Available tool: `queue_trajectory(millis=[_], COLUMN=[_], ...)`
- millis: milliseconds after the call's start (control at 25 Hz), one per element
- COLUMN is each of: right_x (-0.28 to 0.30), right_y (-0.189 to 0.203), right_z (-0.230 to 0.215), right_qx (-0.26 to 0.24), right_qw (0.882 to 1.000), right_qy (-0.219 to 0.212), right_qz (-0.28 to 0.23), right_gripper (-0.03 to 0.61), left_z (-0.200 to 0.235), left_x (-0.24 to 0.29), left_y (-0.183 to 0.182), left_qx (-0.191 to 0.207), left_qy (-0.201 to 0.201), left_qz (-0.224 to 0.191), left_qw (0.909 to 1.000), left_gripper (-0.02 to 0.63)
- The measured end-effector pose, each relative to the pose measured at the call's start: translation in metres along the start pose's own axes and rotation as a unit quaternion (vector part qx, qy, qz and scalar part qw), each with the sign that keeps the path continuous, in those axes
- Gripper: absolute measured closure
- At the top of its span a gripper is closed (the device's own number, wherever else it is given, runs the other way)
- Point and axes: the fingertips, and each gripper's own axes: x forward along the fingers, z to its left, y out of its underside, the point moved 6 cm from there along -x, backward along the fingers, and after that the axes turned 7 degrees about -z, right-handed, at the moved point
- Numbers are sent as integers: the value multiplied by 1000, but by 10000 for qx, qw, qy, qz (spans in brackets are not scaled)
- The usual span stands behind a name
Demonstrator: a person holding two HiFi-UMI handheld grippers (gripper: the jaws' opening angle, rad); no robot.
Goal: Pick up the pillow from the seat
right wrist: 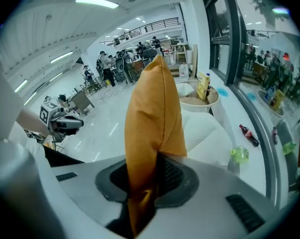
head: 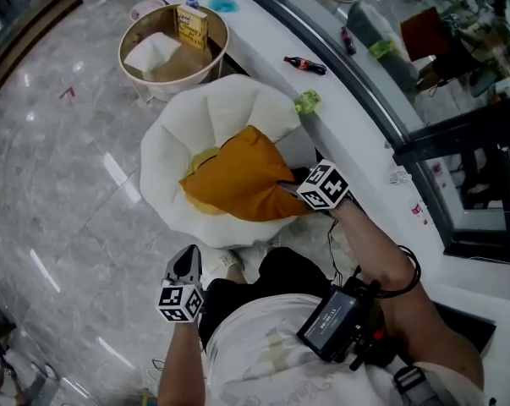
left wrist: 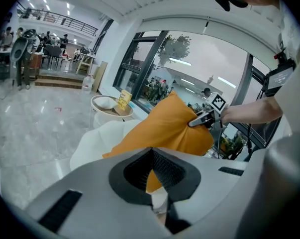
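Clamping the pillow, right gripper jaws, clearest in own view; left gripper's together.

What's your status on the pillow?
Right gripper shut on pillow corner. Left gripper shut, empty, off to the side. Pillow hangs over white chair. Nothing in the way.

My head camera looks steeply down over the left hand-held gripper and the right hand-held gripper. Each gripper's own camera rides close behind its jaws, facing the pillow ahead (all three views share it).
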Motion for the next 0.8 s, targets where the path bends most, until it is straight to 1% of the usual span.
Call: queue_trajectory(millis=[120,240,440,640,800], right_x=[-22,-43,-68,-116,-150], right_y=[-8,-12,-42,-41,-50], right_z=[5,11,12,13,9], right_qx=[-170,-253,-546,-668,-850], right_qw=[9998,9996,9982,9973,9957], right_qy=[-33,-42,-28,93,146], right_qz=[-52,-78,-258,-281,-322], right_gripper=[483,483,482,483,482], left_z=[4,-1,-11,-52,-76], left_x=[-2,-3,8,29,35], left_y=[-15,-31,-66,-78,-87], left_qx=[195,401,736,992,1153], left_qy=[52,241,481,1164,1488], left_qz=[-19,-26,-223,-143,-130], left_qw=[9998,9989,9959,9881,9820], left_gripper=[603,603,603,603,603])
